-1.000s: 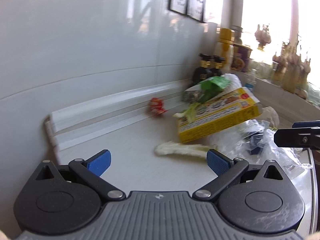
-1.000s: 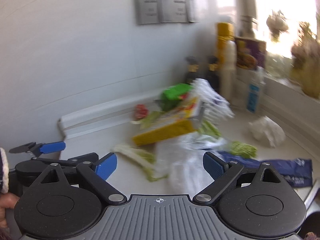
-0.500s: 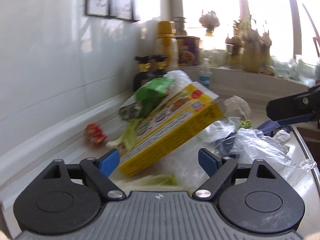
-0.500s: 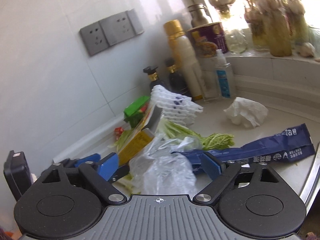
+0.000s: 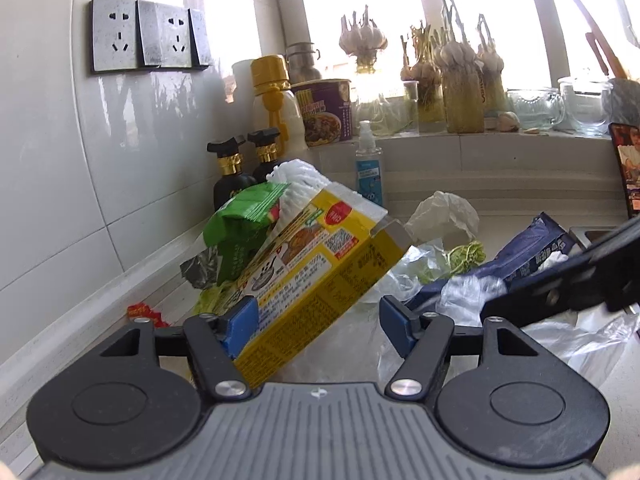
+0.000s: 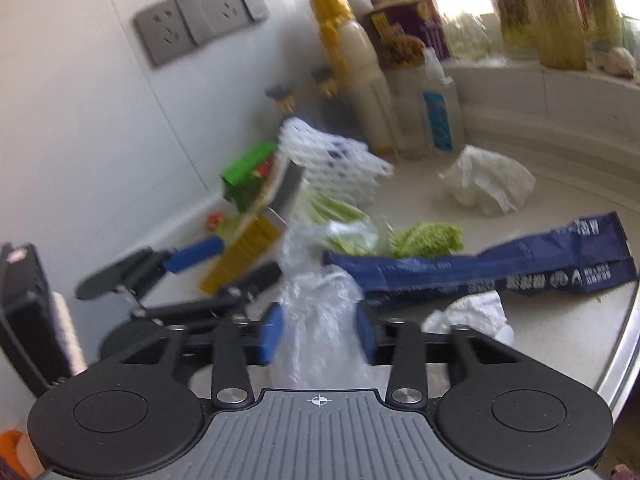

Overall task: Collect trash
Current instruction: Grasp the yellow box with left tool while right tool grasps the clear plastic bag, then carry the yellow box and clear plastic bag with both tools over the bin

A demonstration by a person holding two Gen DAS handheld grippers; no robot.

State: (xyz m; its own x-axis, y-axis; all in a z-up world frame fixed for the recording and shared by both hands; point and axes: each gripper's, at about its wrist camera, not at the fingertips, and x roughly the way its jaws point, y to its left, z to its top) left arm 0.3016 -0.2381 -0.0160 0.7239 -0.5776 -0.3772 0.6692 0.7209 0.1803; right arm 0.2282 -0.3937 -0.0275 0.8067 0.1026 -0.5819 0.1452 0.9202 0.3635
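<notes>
Here the right gripper (image 6: 318, 330) is closing its blue pads on a crumpled clear plastic bag (image 6: 320, 312); the film fills the gap between them and, though that view is blurred, the pads seem to be already pressing its sides. The left gripper (image 5: 316, 322) is closing too, around the near lower corner of a yellow cardboard box (image 5: 316, 264): its left pad lies against the box face, while the right pad stands clear of it, so no grip is made yet.

The step in hand looks like the first pick-up from the trash heap on the white countertop (image 5: 520, 224). Next, each claw needs a firm pinch before any lift, since the tilted box leans on the pile and could slide.

Taking the box as landmark: a green foil packet (image 5: 240, 224) and white foam netting (image 5: 296, 184) lie against its far upper side, a small red wrapper (image 5: 144, 314) sits beside its lower left, a flat dark-blue pouch (image 6: 500, 268) stretches to its right, and a crumpled white tissue (image 5: 444, 216) rests beyond it. Limp cabbage leaves (image 6: 424, 236) lie between the box and the pouch.
</notes>
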